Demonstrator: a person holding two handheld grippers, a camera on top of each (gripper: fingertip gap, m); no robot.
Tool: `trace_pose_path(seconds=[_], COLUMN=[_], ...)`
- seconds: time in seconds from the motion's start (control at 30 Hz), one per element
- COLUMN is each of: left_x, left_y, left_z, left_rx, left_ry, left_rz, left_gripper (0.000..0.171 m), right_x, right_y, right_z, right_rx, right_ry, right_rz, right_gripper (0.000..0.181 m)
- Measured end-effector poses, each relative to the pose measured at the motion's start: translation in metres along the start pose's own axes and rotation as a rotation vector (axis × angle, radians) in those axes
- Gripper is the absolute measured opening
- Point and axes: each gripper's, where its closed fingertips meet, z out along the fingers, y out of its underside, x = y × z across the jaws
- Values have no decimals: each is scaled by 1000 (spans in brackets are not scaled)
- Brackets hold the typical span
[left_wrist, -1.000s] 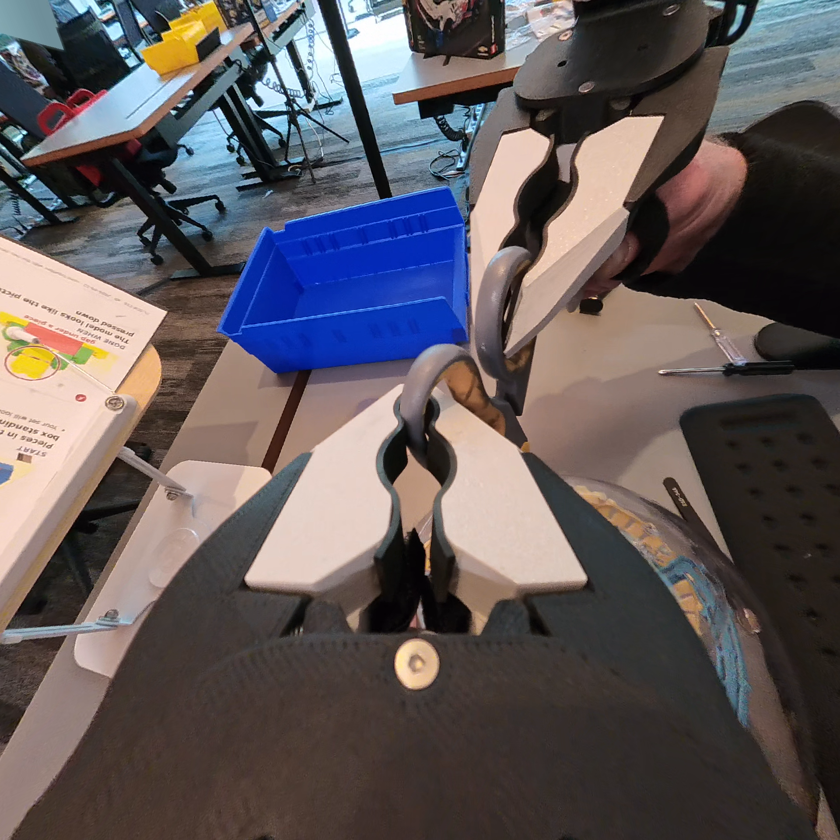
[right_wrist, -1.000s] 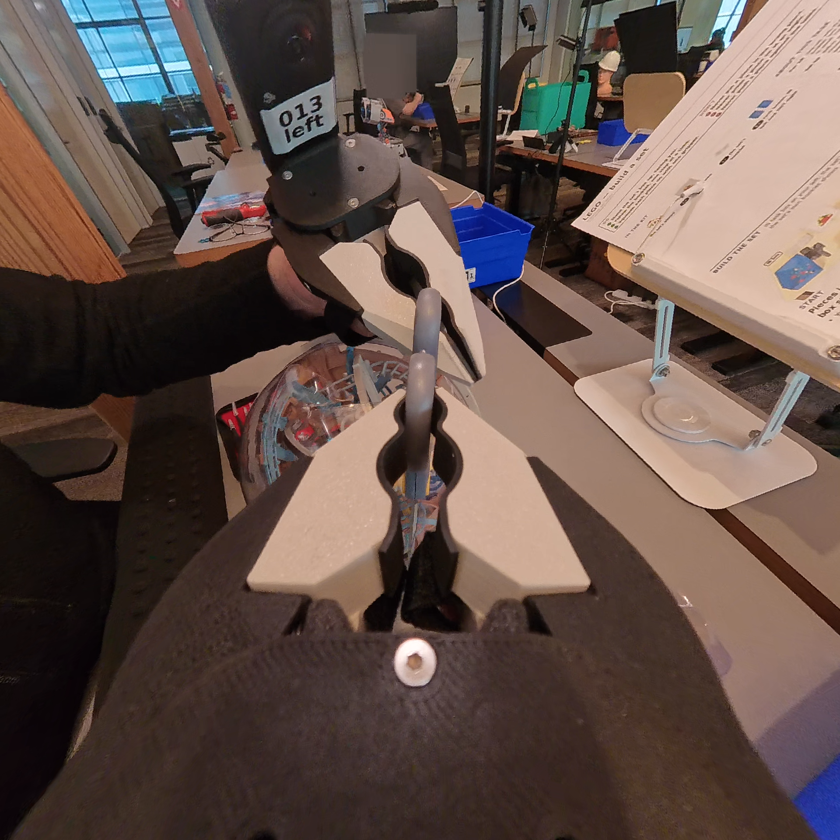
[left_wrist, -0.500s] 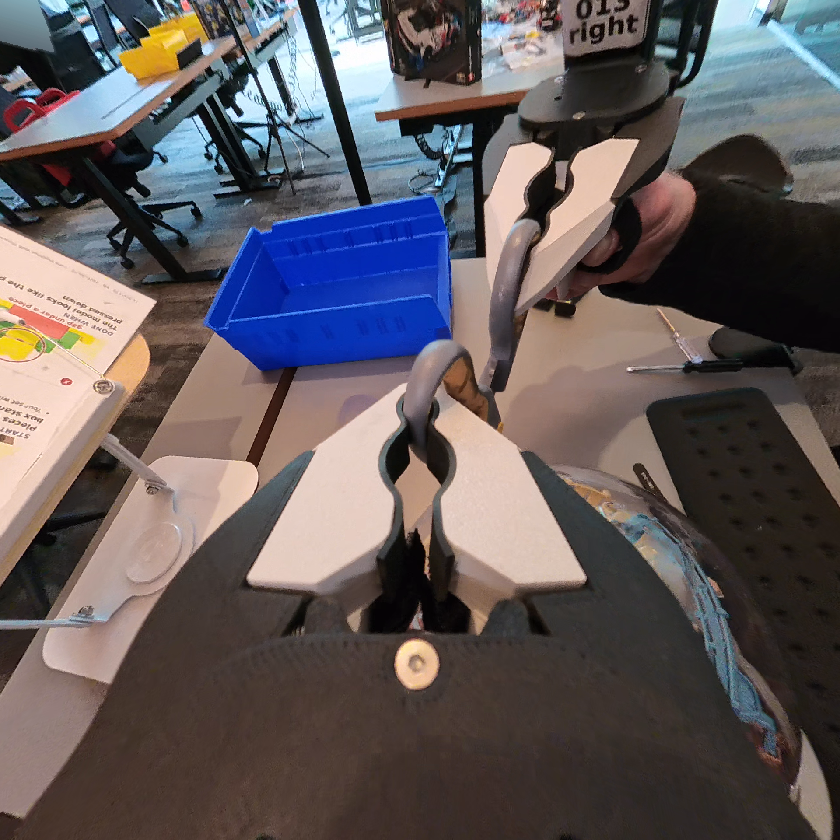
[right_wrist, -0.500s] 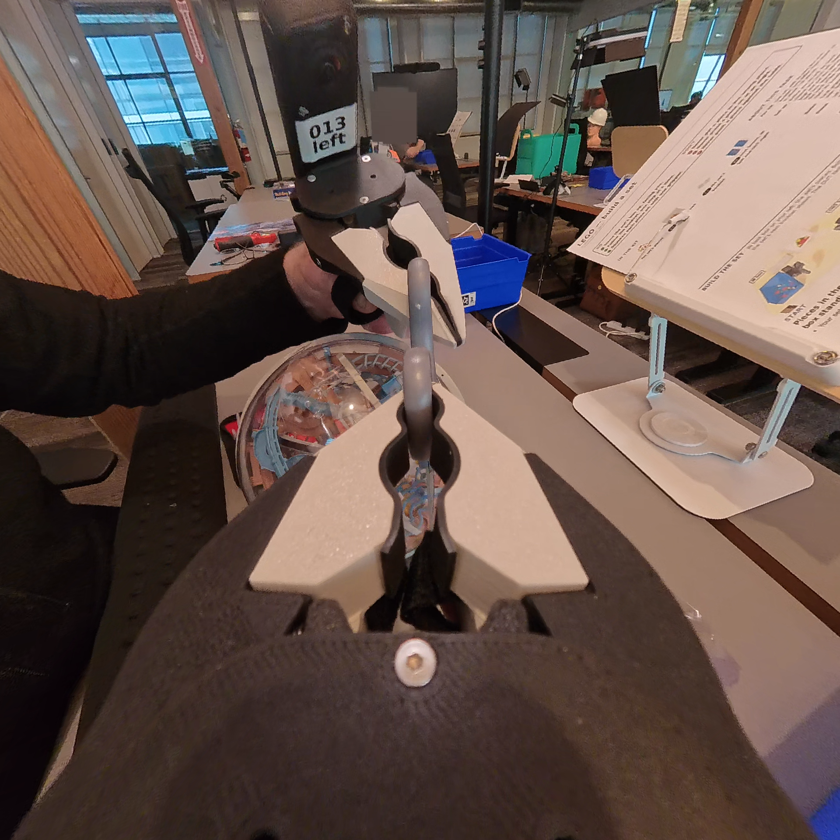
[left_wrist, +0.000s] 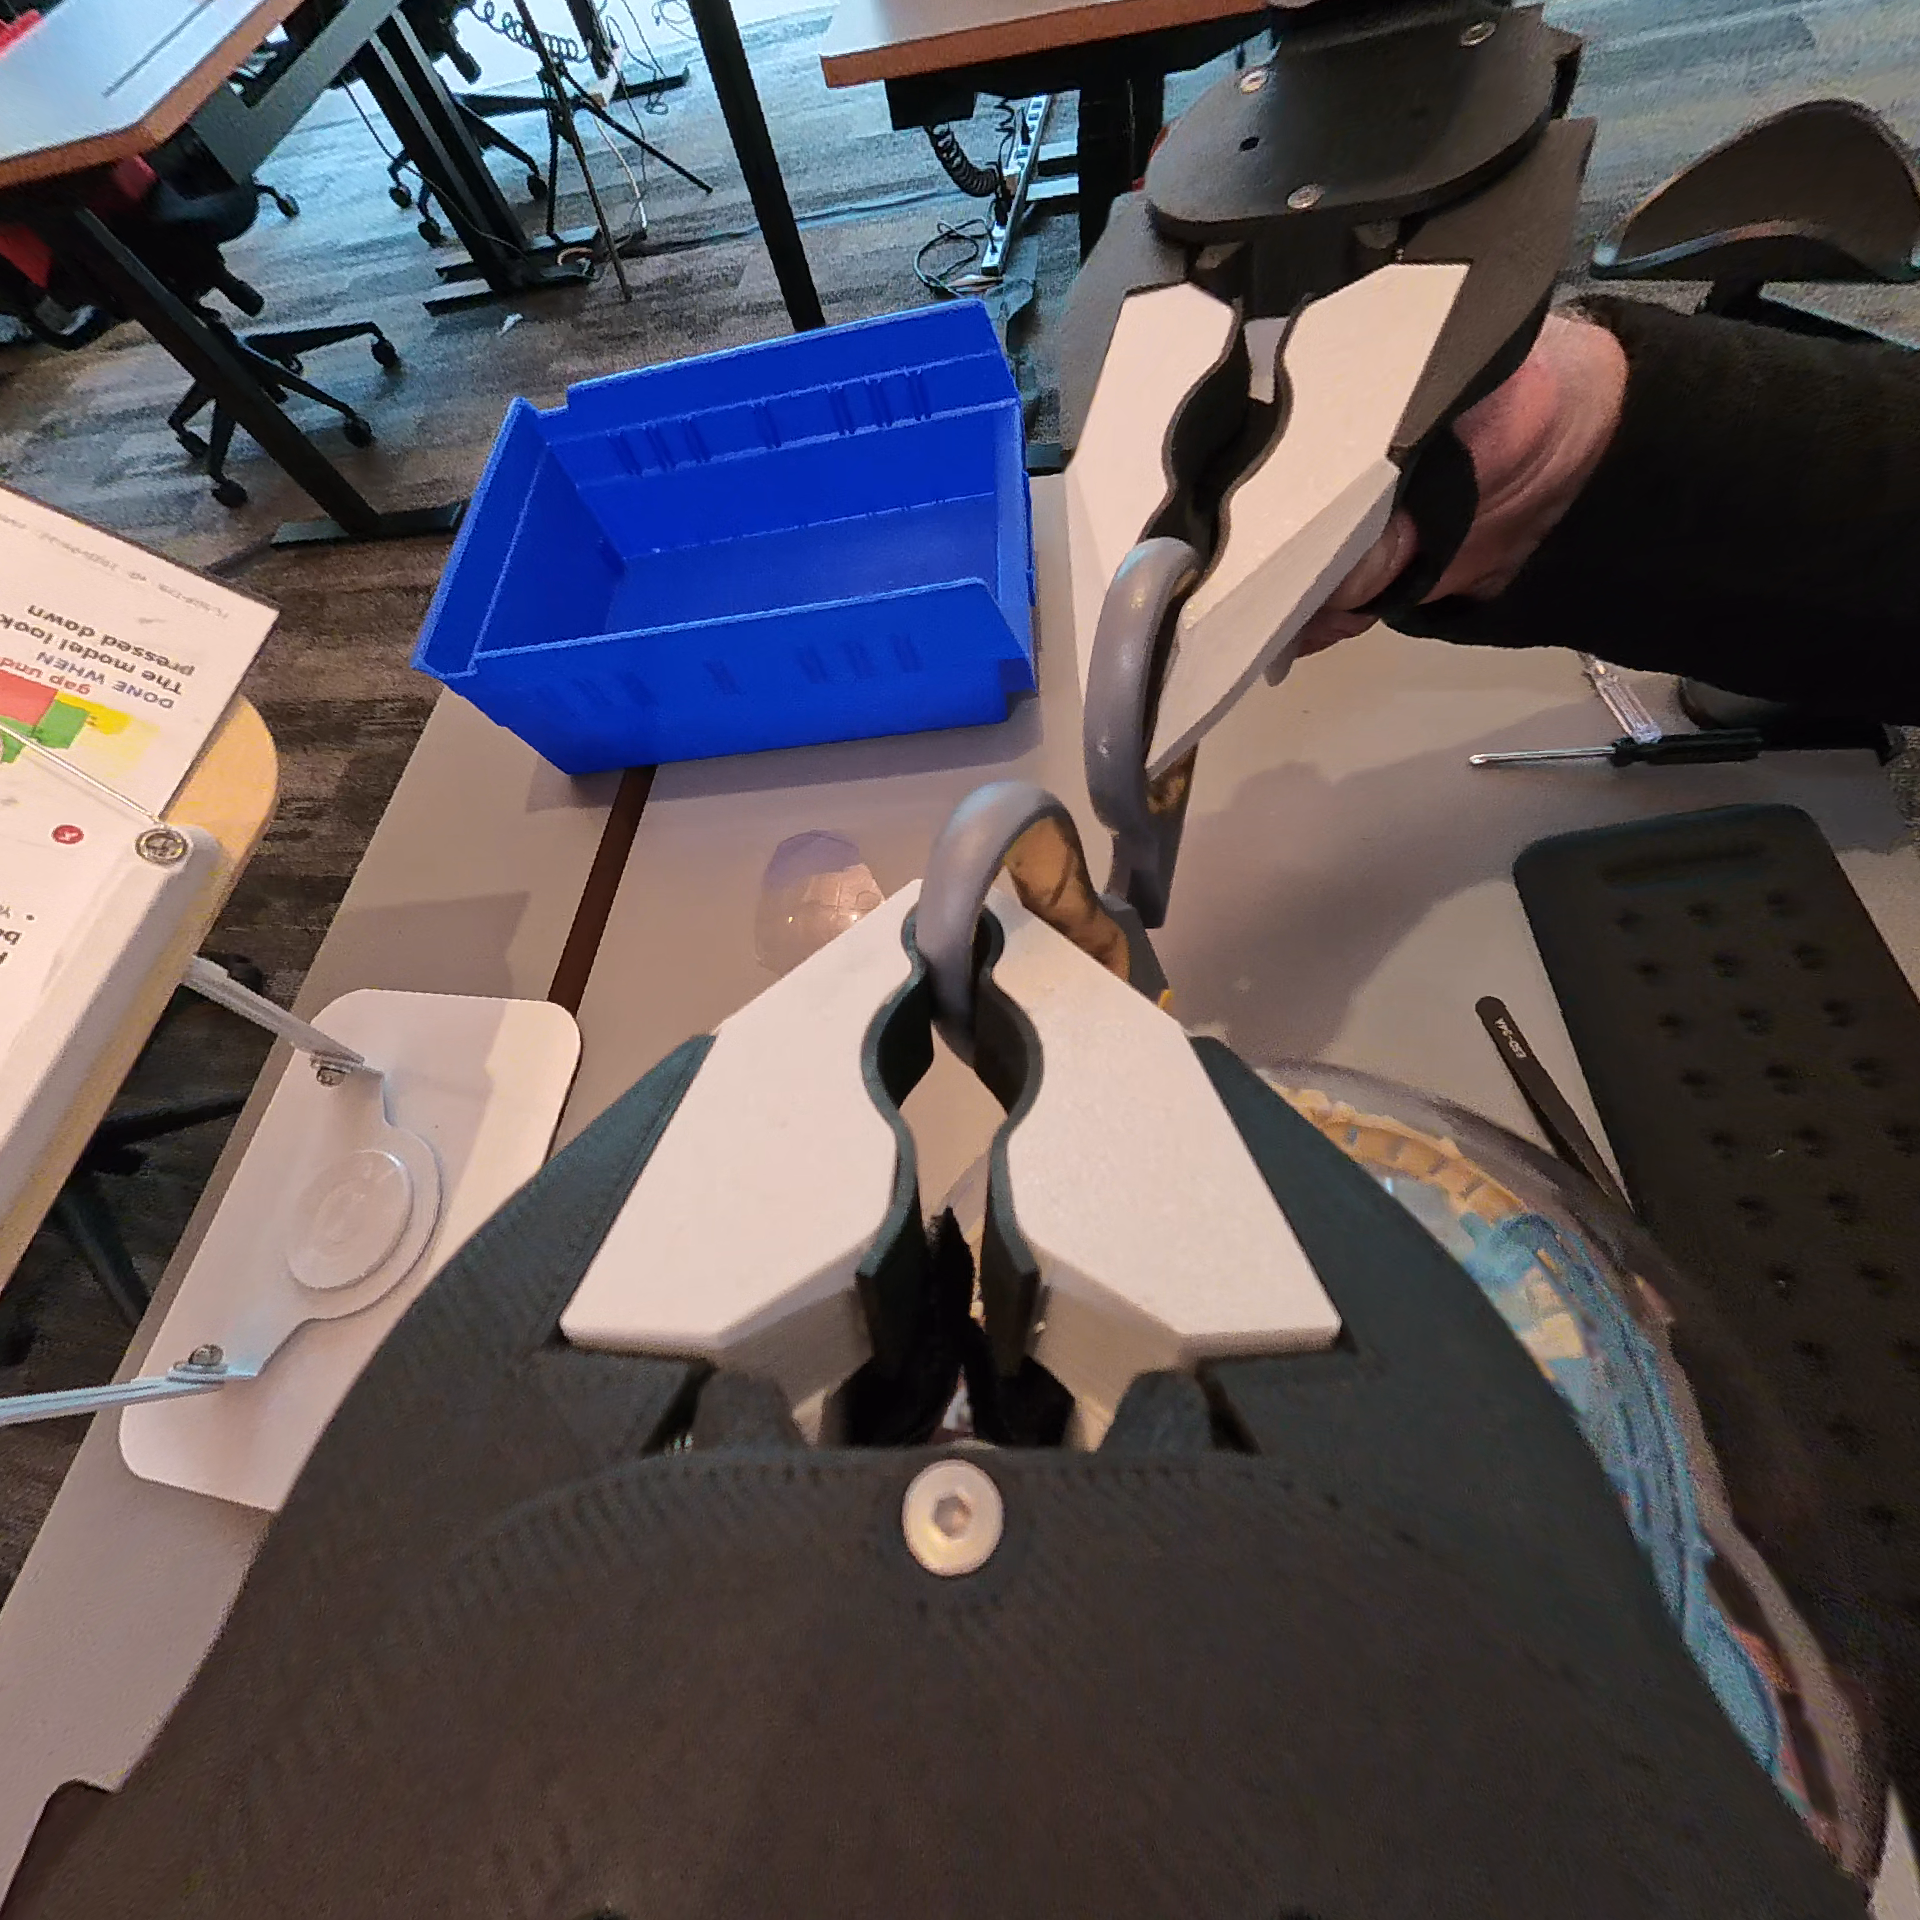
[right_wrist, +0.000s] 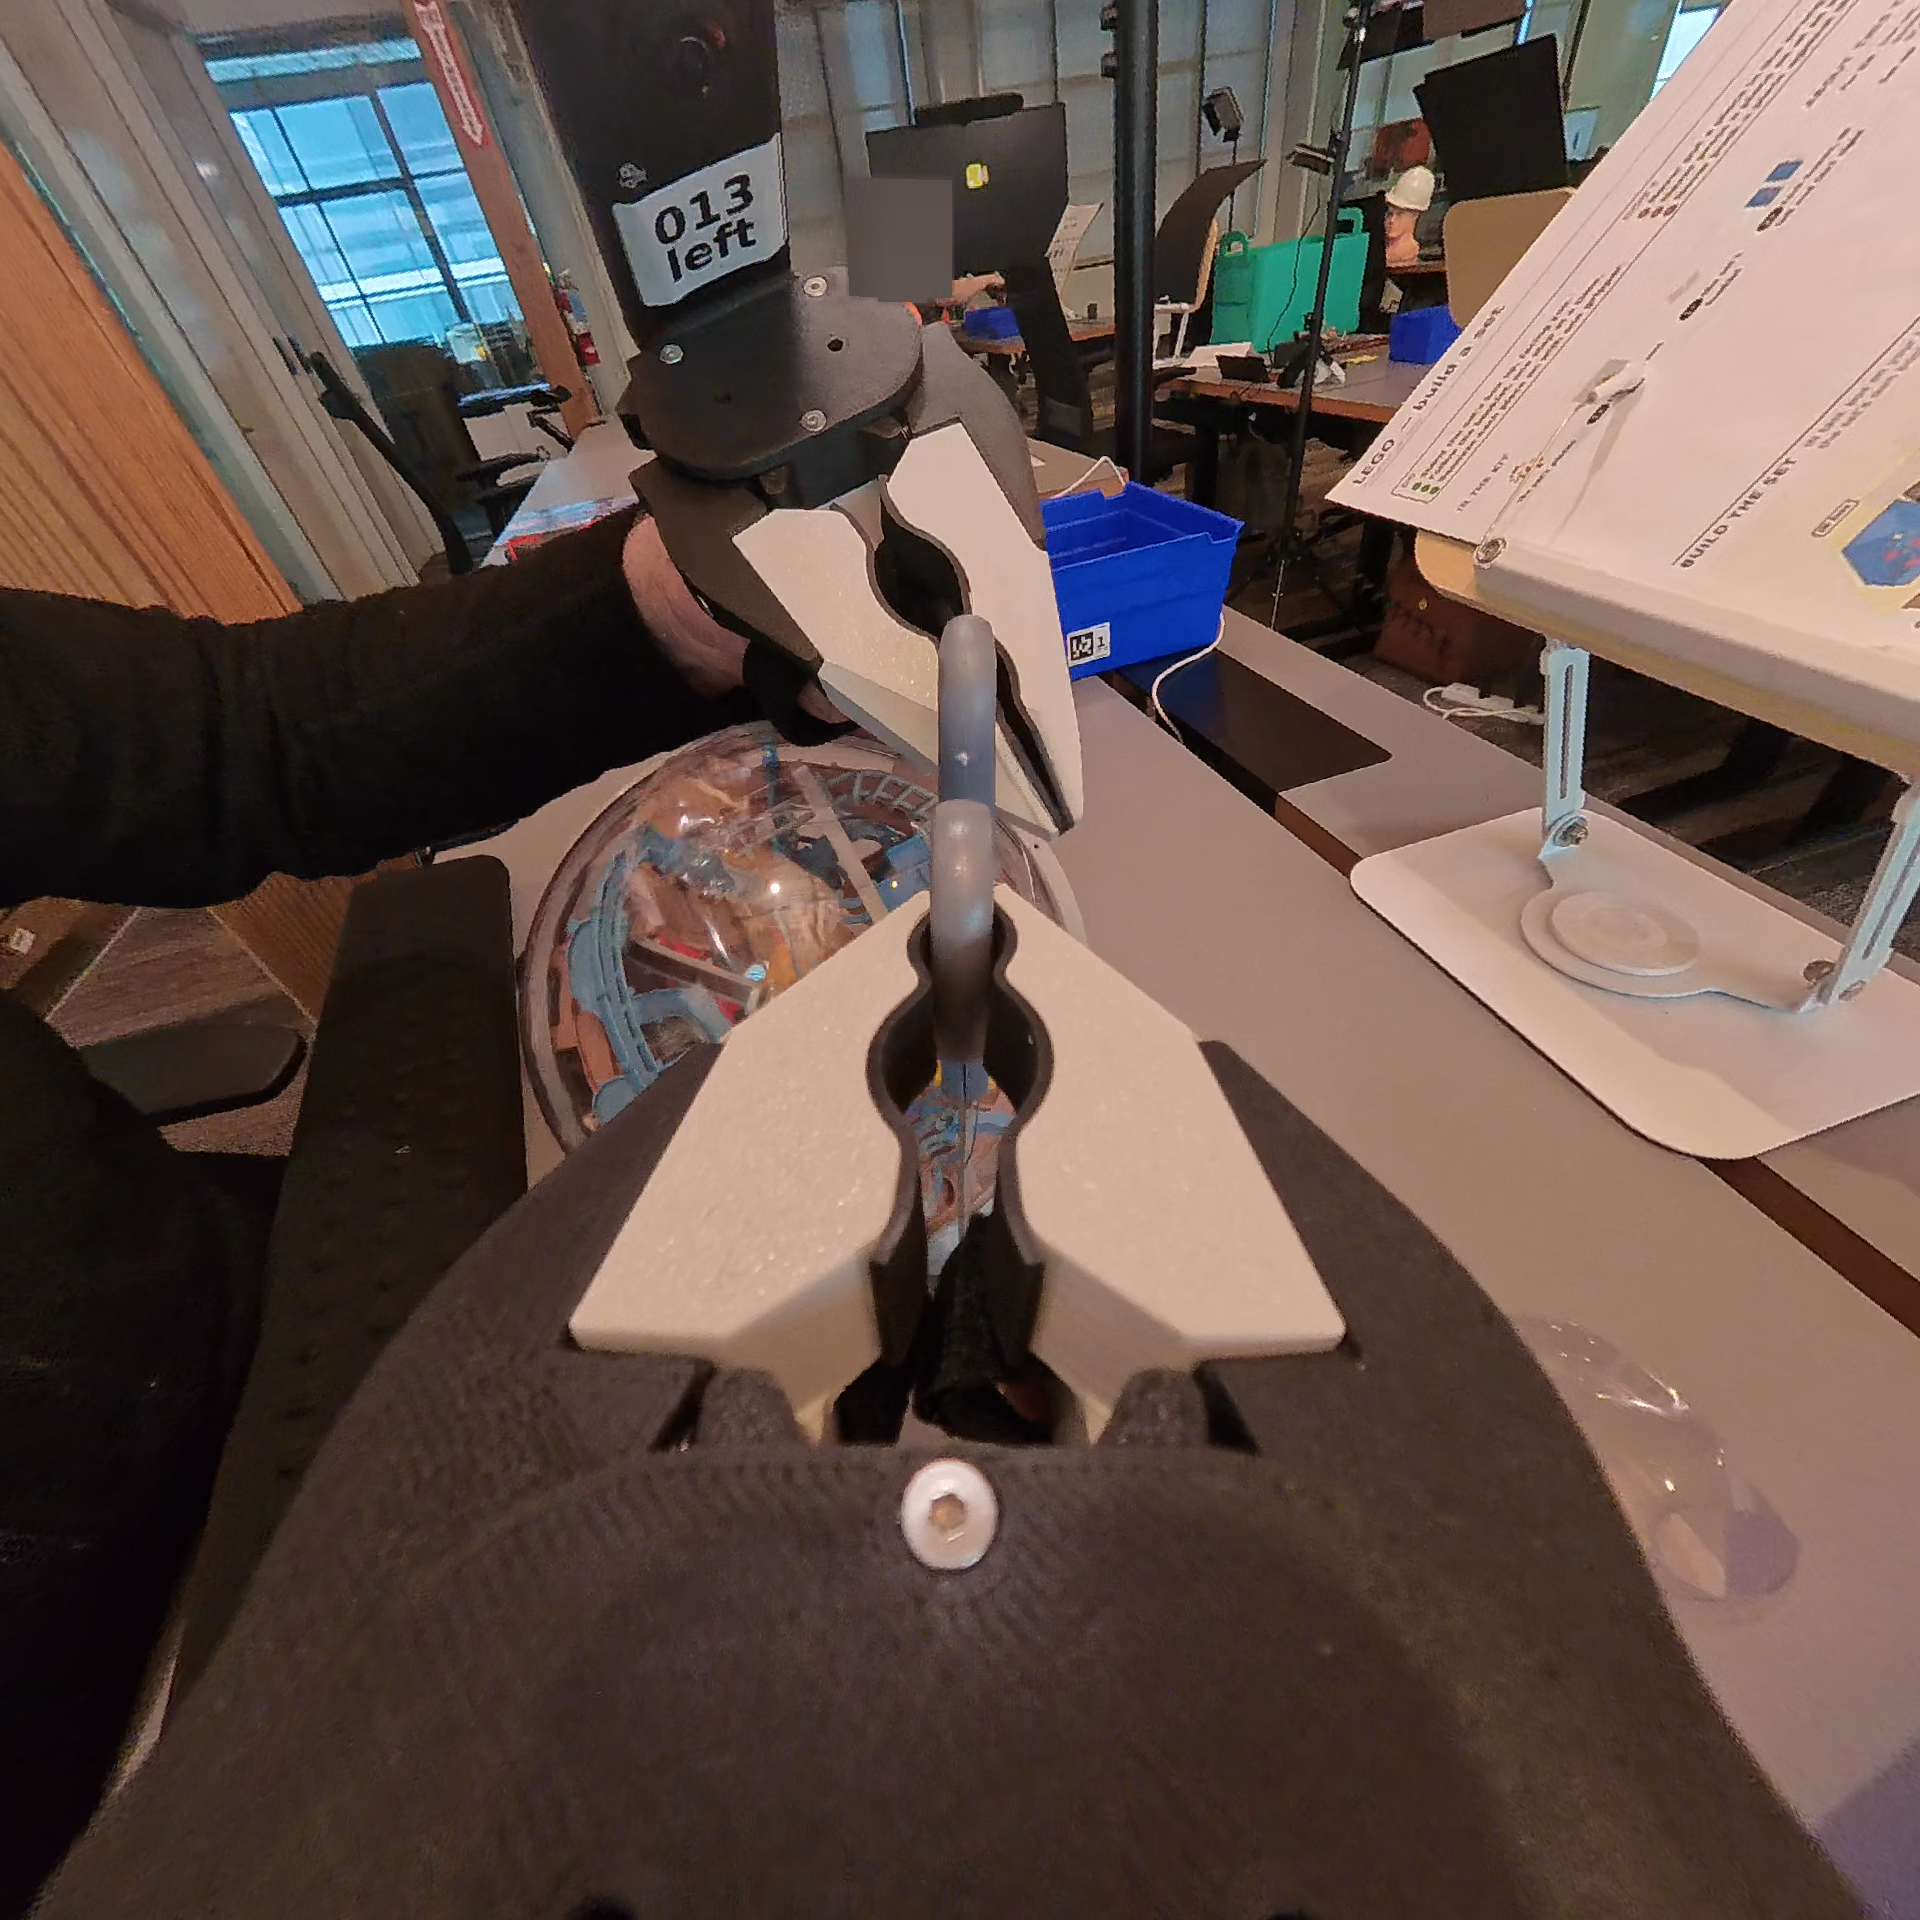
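Observation:
Both grippers hold one scissors-like tool with two grey loop handles, above a clear ball (right_wrist: 727, 914) with a coloured maze inside. My left gripper (left_wrist: 951, 935) is shut on one grey loop (left_wrist: 971, 842). My right gripper (right_wrist: 961, 914) is shut on the other grey loop (right_wrist: 961, 873). In the left wrist view the right gripper (left_wrist: 1164, 623) points down from the upper right, with its loop (left_wrist: 1112, 665) meeting mine at a joint. In the right wrist view the left gripper (right_wrist: 987, 727) faces me. The ball (left_wrist: 1507, 1226) lies under the left gripper on the grey table. The tool's blades are hidden.
A blue bin (left_wrist: 748, 582) stands at the table's far end. A white document stand (left_wrist: 343, 1195) with an instruction board (right_wrist: 1714, 364) is on the left side. A black perforated mat (left_wrist: 1745, 1091), a screwdriver (left_wrist: 1642, 748) and a small clear faceted piece (left_wrist: 816, 904) lie on the table. Less than 4 cm separates the two grippers' tips.
The two grippers drew apart half a second ago and now stand closer again, lower over the ball. Both have stayed shut on the grey loops.

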Motion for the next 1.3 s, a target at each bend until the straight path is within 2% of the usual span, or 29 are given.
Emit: trace_pose_path(seconds=[0.57,0.93,1.07,1.2,1.3], left_x=[-15,-32,-31,-23,-23], left_y=[-11,-3,-10,-5,-12], left_z=[4,6,-3,-9,-21], left_rx=[72,11,22,1,52], left_ry=[-83,-202,-174,-164,-173], left_rz=[-3,26,56,109,107], left_gripper=[0,0,0,0,0], right_x=[9,18,14,4,-3], right_y=[-10,-6,-12,-10,-20], right_z=[13,24,22,24,28], right_rx=[-62,-132,-80,-129,-177], right_ry=[2,39,43,64,113], right_rz=[-35,-32,-53,-67,-107], right_gripper=[0,0,0,0,0])
